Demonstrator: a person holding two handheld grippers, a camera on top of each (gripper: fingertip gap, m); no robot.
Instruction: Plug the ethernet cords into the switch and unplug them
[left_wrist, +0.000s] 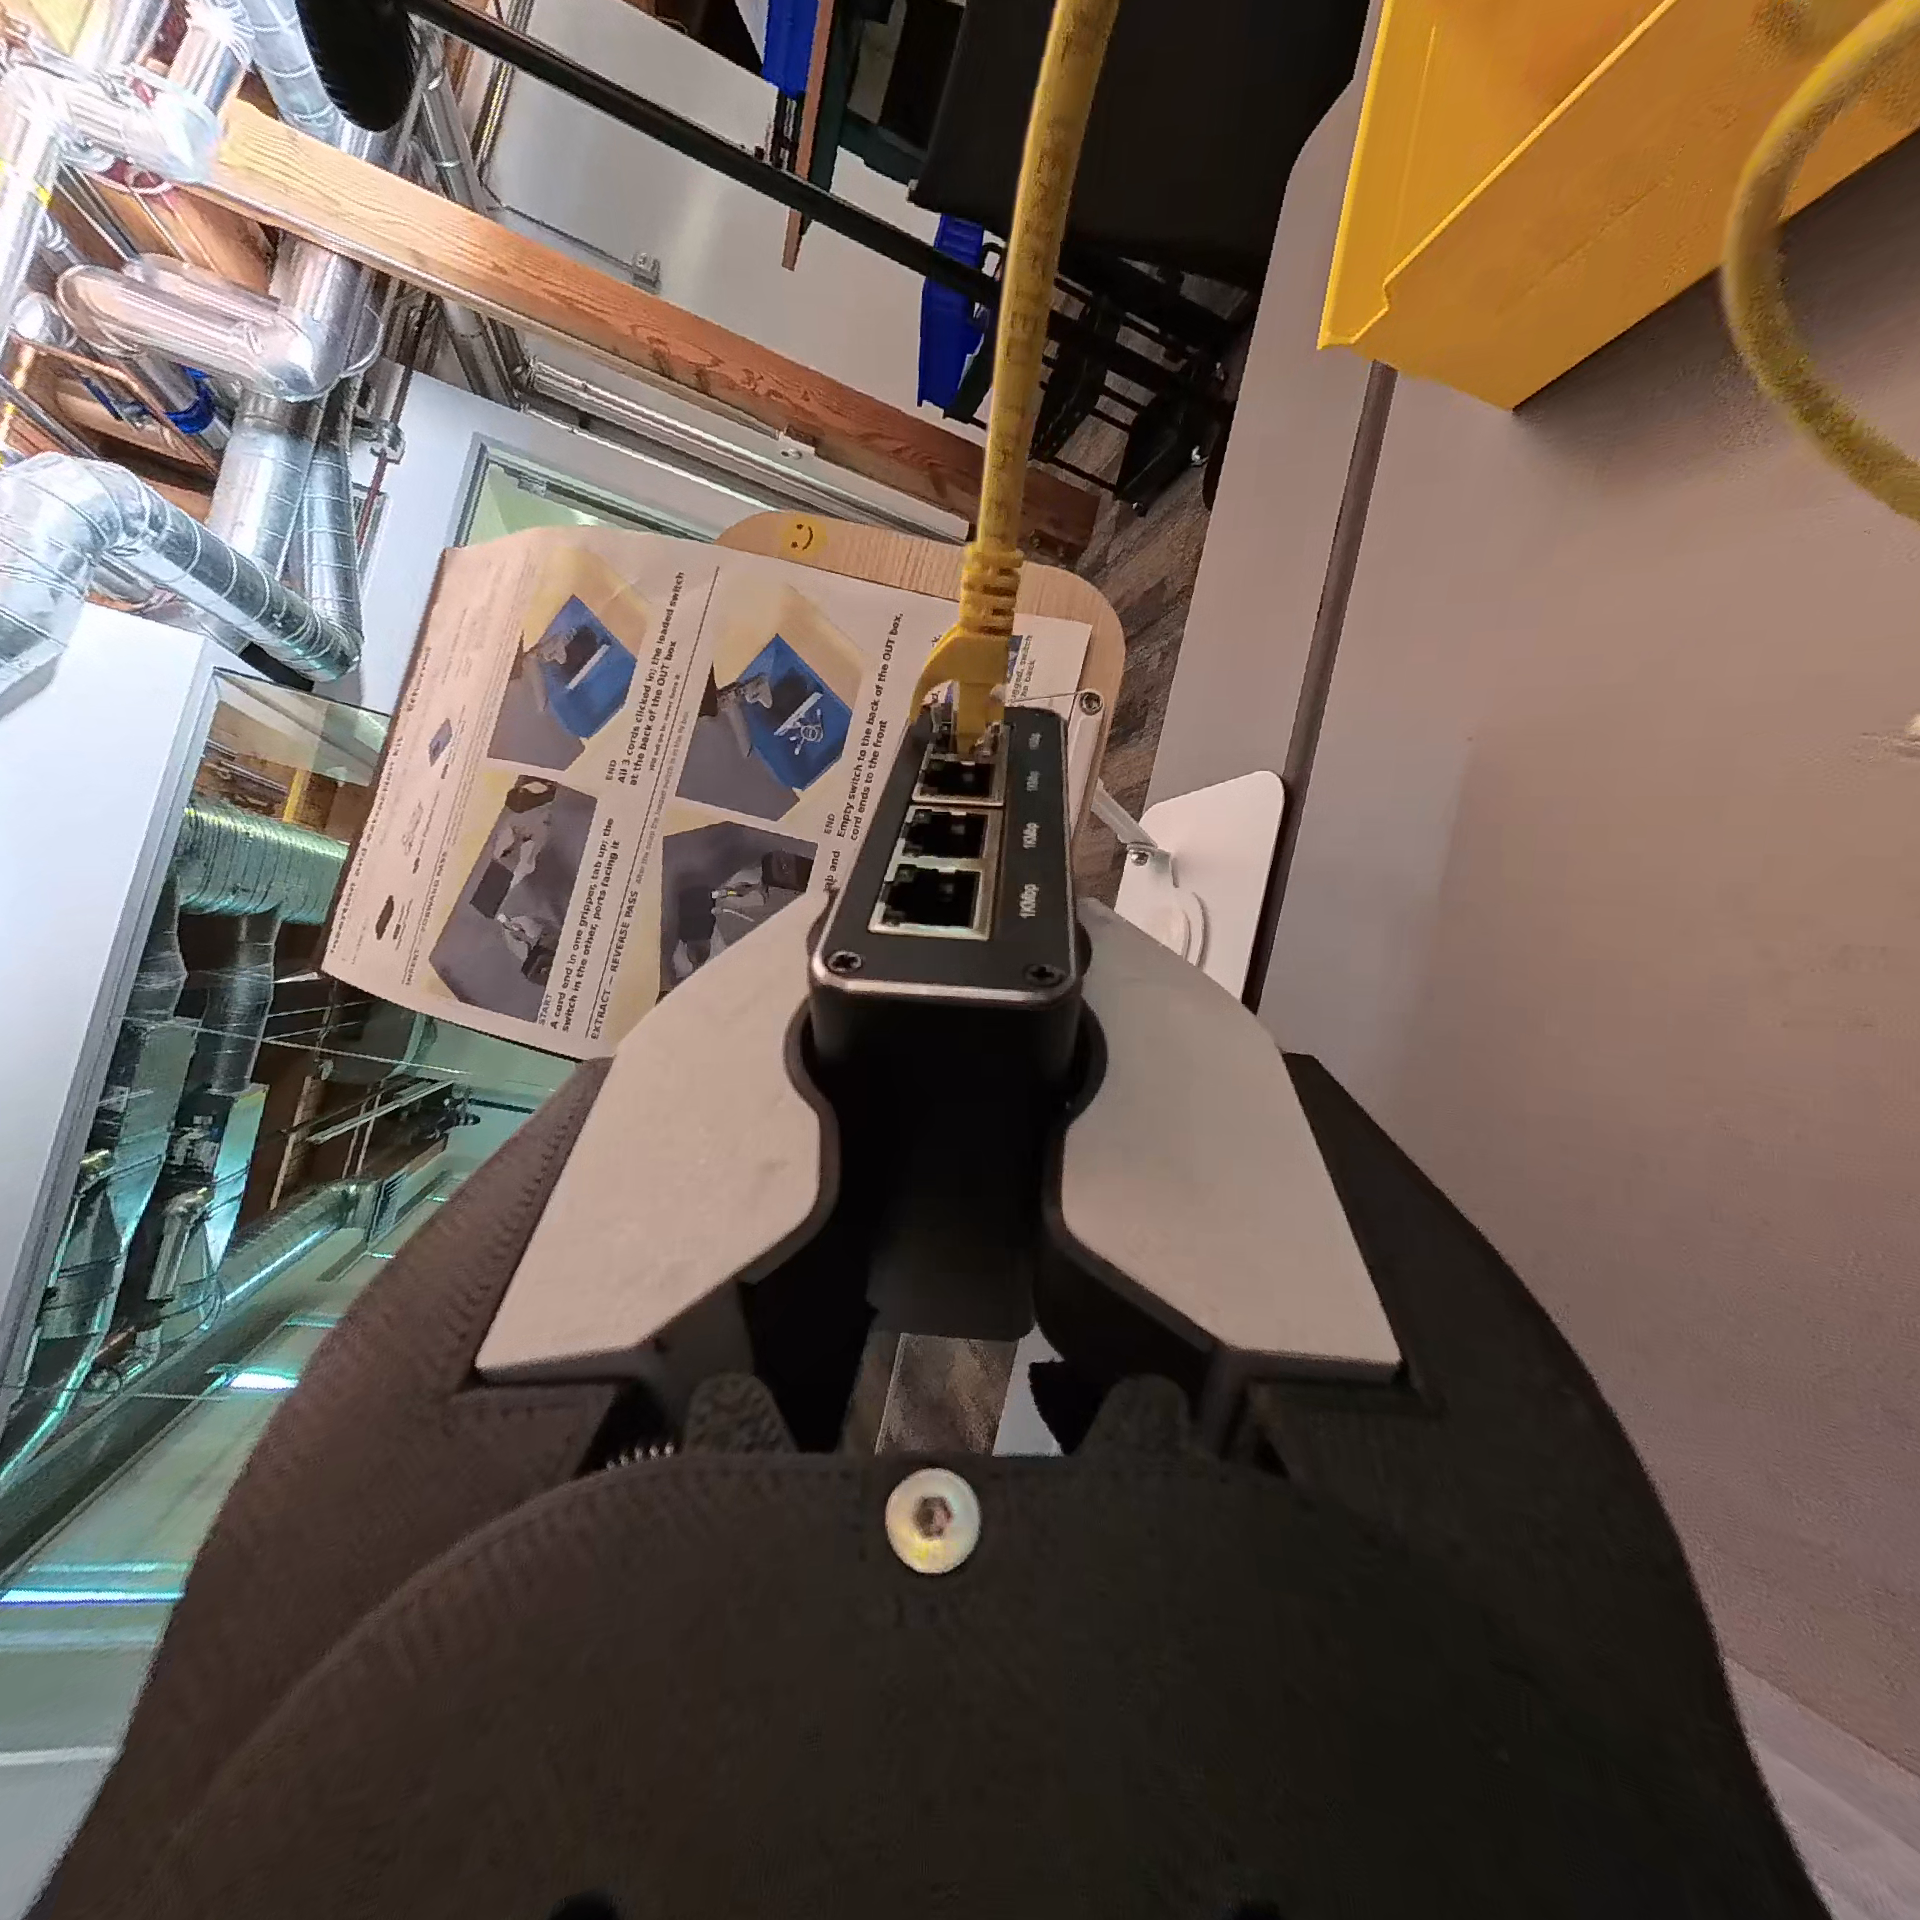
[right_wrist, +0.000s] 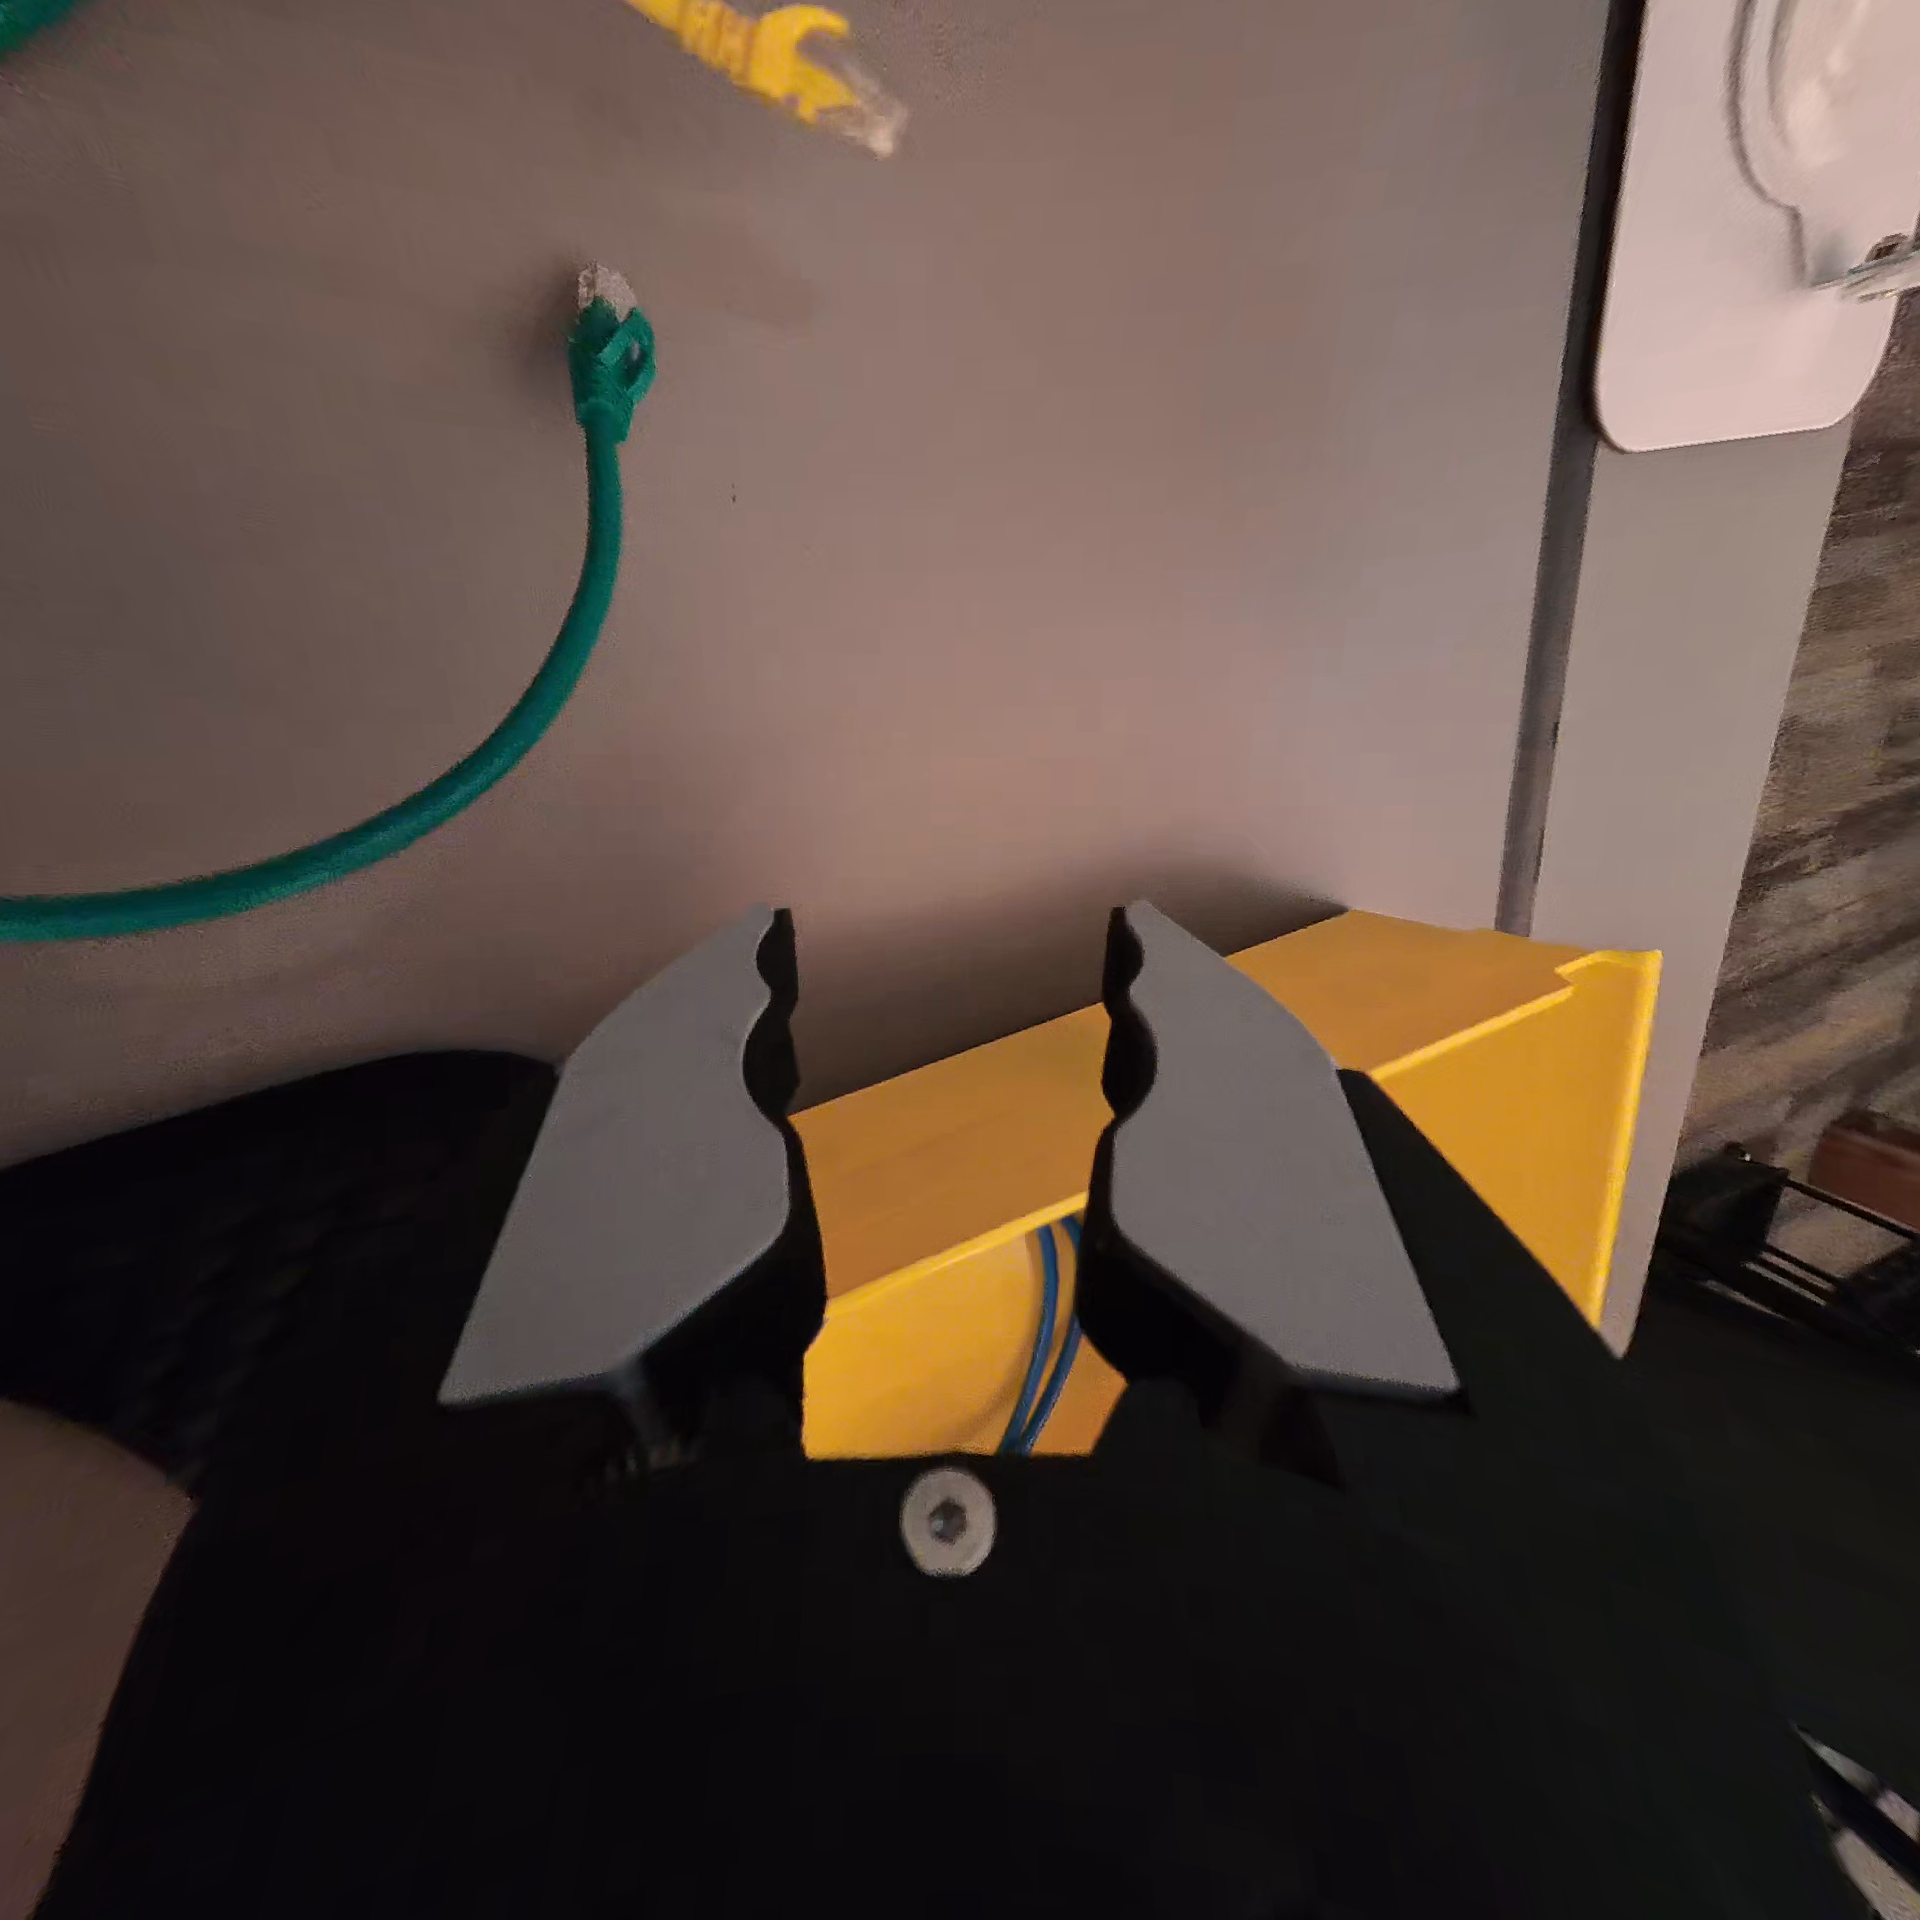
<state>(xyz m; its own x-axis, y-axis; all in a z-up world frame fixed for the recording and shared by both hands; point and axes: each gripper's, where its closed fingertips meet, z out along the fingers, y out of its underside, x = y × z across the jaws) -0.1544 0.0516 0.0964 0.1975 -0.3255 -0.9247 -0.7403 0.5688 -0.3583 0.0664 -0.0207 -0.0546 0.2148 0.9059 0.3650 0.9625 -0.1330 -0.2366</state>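
Note:
My left gripper (left_wrist: 940, 997) is shut on the black switch (left_wrist: 951, 883) and holds it up in the air, ports facing the camera. A yellow ethernet cord (left_wrist: 1013, 343) is plugged into the farthest port; the three nearer ports are empty. My right gripper (right_wrist: 951, 977) is open and empty, above the grey table (right_wrist: 1039, 520). A green cord (right_wrist: 551, 665) lies loose on the table to its left, plug end pointing away. A yellow cord's free plug (right_wrist: 800, 73) lies at the top. A blue cord (right_wrist: 1049, 1330) lies in the yellow bin (right_wrist: 1455, 1122) under the right gripper.
The yellow bin (left_wrist: 1538, 177) also shows in the left wrist view, at the table's edge. A white plate with a mount (right_wrist: 1766, 208) stands at the table's edge. An instruction sheet on a wooden board (left_wrist: 644, 769) stands behind the switch. Pipes and shelving lie beyond. About 30 cm separates my left fingertips from my right.

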